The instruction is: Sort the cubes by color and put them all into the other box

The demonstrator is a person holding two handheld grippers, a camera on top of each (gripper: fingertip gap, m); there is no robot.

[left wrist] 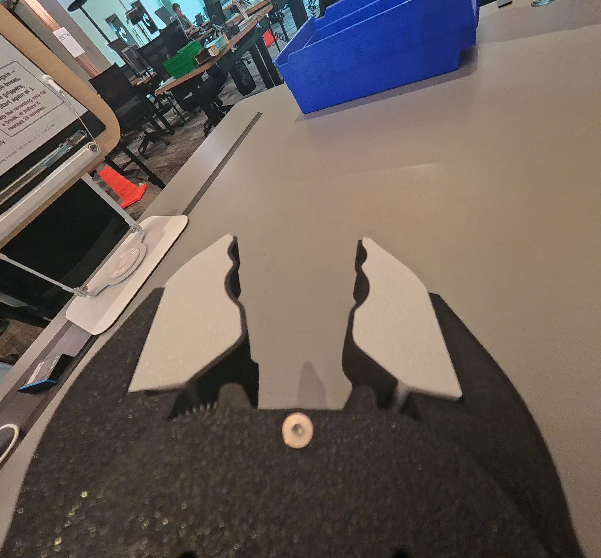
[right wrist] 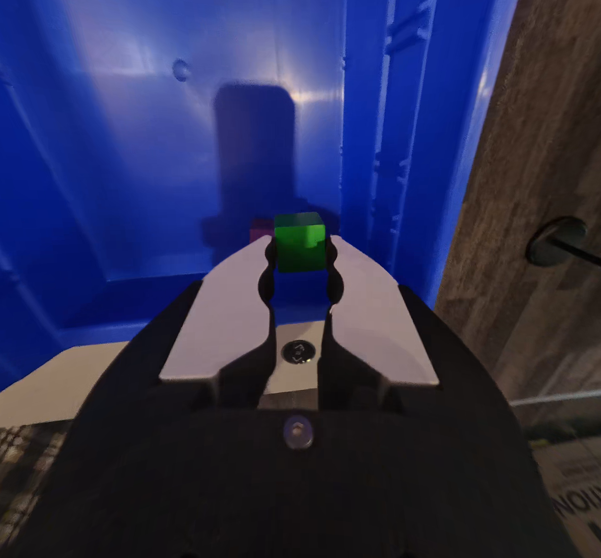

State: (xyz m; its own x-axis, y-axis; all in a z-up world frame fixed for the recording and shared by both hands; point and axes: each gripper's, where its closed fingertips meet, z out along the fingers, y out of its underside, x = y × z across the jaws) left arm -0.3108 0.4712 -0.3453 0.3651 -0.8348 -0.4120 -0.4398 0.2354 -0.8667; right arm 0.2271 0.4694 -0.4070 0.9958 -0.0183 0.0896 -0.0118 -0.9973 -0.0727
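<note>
While the right tool (right wrist: pixel 299 243) grips a green cube (right wrist: pixel 299 242) inside the blue box (right wrist: pixel 130 119), perhaps beside a purple one (right wrist: pixel 260 228), the left tool (left wrist: pixel 297 243) gapes wide.

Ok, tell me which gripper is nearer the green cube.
Right. The right gripper has its jaws closed on the green cube inside a blue bin. The left gripper hangs open over bare table, well short of the blue bins.

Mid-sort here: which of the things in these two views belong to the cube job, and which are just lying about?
Job:
- green cube, held in the right gripper
- purple cube behind it
- blue box around them
- blue boxes on the table
- left gripper, open and holding nothing

Lying about:
- white stand base
- instruction sheet
- orange cone
- grey table
</note>
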